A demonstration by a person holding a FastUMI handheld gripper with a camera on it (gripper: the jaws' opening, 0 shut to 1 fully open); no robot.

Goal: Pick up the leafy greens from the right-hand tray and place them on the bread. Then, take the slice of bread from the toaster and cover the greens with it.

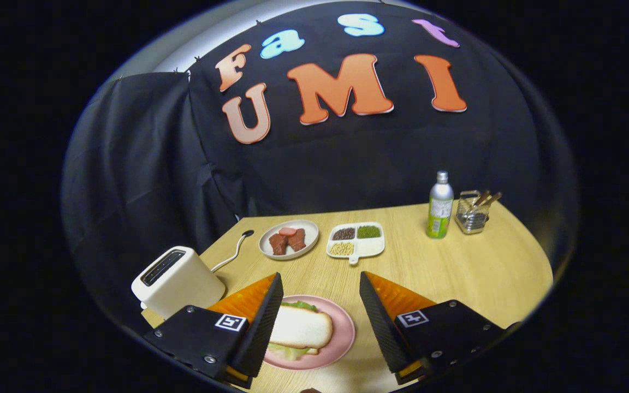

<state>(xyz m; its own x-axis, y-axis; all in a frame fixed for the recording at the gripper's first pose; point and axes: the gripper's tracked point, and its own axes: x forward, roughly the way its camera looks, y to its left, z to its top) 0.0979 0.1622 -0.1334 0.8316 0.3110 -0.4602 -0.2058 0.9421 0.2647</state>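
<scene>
Hovering above a pale wooden table (456, 262), the gripper (321, 284) holds its two fingers wide apart, clamped on nothing, with a pink plate (342, 333) lying between them. On that plate sits a slice of bread (301, 327), and the leafy greens (299, 304) peek out from under it at the far edge and again at the near edge, so the sandwich stands covered. The white toaster (178, 281) rests just beside the left finger, its cord (232, 251) trailing away across the table toward the booth's black cloth wall. Beyond the fingers, a pale round plate (310, 232) carries pieces of reddish-brown meat (288, 240), and just to its right a divided white tray (369, 246) holds dark, green and yellowish beans in three of its compartments. Farther right stand a bottle (440, 206) with a green label and, near it, a small wire basket (472, 215) holding what look like utensils, too small to make out
</scene>
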